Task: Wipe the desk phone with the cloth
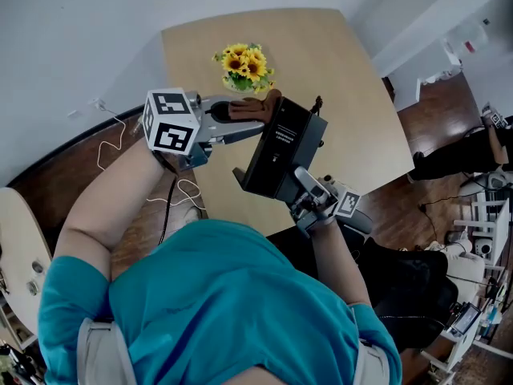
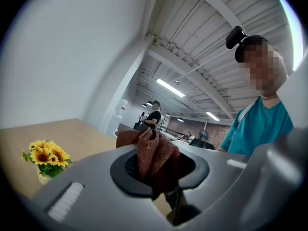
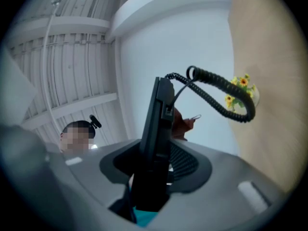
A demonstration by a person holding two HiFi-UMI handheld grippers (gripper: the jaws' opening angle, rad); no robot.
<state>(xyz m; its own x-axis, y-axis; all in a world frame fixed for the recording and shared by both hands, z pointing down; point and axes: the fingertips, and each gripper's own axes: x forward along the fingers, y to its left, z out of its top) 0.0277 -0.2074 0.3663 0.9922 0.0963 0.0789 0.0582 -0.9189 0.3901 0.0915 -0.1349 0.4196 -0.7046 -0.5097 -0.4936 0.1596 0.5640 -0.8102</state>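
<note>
Desk phone (image 1: pixel 280 151) at centre of head view, black, tilted, lifted clear of desk (image 1: pixel 353 87). Pinched edge-on betw. jaws of right gripper (image 1: pixel 303 184), held partway apart by phone's body, just lower right of centre. Coiled cord (image 3: pixel 224 95) looping off phone's top twd upper right in right gripper view. Brown cloth (image 1: pixel 255 107) bunched at phone's upper left edge, apparently touching, clamped tight in left gripper (image 1: pixel 250 117). Sunflowers (image 1: pixel 244 66) on desk beyond, upper centre.

Black phone (image 1: pixel 280 151) held up on edge in your right gripper (image 1: pixel 298 179), coiled cord (image 3: pixel 224 95) looping off it, rust-brown knitted cloth (image 1: pixel 255 107) bunched in your left gripper (image 1: pixel 252 123), just at the phone's top edge
</note>
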